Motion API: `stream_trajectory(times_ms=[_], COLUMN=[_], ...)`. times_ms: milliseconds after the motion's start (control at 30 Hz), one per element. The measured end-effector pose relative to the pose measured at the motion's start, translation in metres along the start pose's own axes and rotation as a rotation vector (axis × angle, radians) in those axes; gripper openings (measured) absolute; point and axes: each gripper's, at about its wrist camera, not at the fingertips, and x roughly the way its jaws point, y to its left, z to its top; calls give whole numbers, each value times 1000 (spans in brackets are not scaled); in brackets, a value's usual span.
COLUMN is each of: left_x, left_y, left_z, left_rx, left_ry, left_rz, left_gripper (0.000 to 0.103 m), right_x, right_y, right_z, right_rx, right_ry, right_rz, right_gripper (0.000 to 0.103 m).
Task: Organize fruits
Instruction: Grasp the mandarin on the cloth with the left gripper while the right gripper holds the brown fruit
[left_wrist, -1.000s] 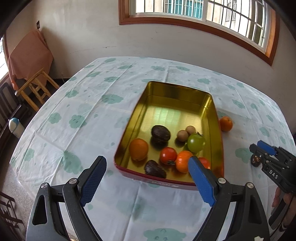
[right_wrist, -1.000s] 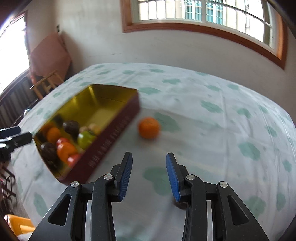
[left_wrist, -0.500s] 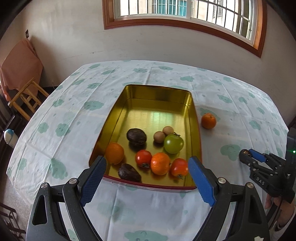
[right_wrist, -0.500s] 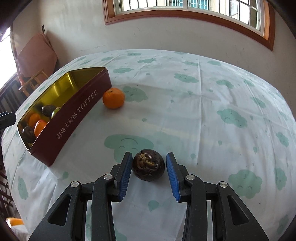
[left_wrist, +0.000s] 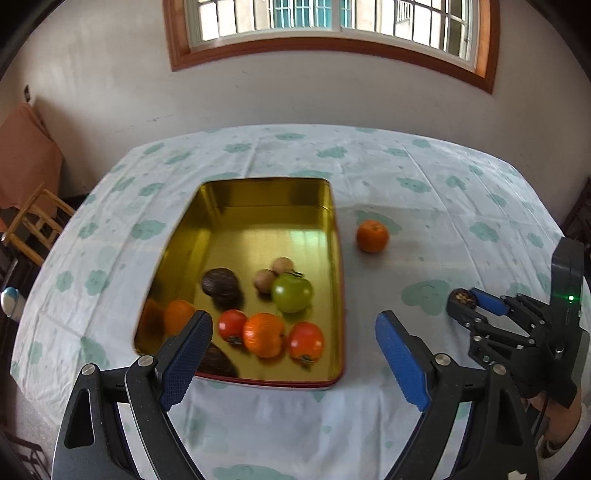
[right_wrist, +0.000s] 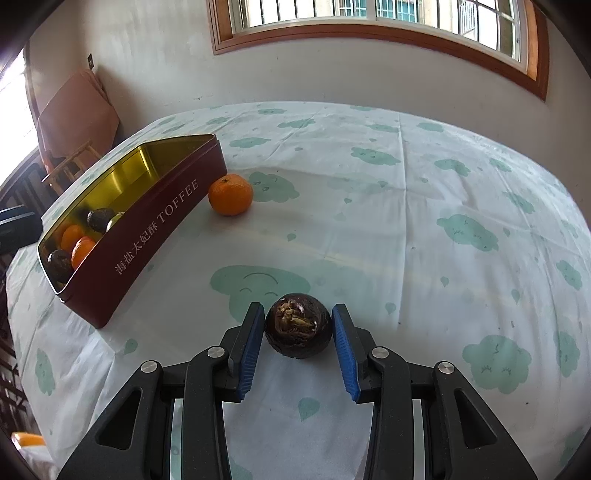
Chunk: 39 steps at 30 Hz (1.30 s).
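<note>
Jaws of your right gripper (right_wrist: 297, 328) are bracketing, barely touching, a dark passion fruit (right_wrist: 297, 325) sitting on the tablecloth (right_wrist: 406, 229); your left gripper (left_wrist: 293, 345) is gaping empty.

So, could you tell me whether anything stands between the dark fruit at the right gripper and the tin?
Nothing lies on the cloth between the dark fruit and the tin; only its red side wall must be cleared. The orange sits farther along, aside.

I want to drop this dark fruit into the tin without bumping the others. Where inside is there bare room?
The far half of the tin, by its back wall, is bare gold floor. The near half is crowded: green tomato, dark fruit, oranges and red tomatoes. Outside, cloth is open beyond the loose orange.
</note>
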Motion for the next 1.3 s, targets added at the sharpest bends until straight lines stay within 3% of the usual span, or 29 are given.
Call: stream_trajectory(times_ms=[400, 667, 967, 1133, 1300], left_x=[17, 24, 39, 48, 58], left_y=[-33, -48, -56, -64, -73], left_z=[-1, 2, 17, 29, 37], left_rx=[52, 71, 55, 69, 82], left_ry=[69, 73, 67, 58, 54], left_rz=[-43, -55, -100, -84, -78], left_gripper=[88, 88, 87, 83, 78], right_x=[1, 2, 6, 5, 5], right_y=[0, -5, -73, -119, -141], right_z=[-6, -4, 7, 11, 12], right_rx=[-15, -16, 86, 147, 151], right_ry=[15, 2, -5, -8, 0], right_rz=[14, -9, -145, -208, -242], right_gripper=[40, 39, 39, 39, 39])
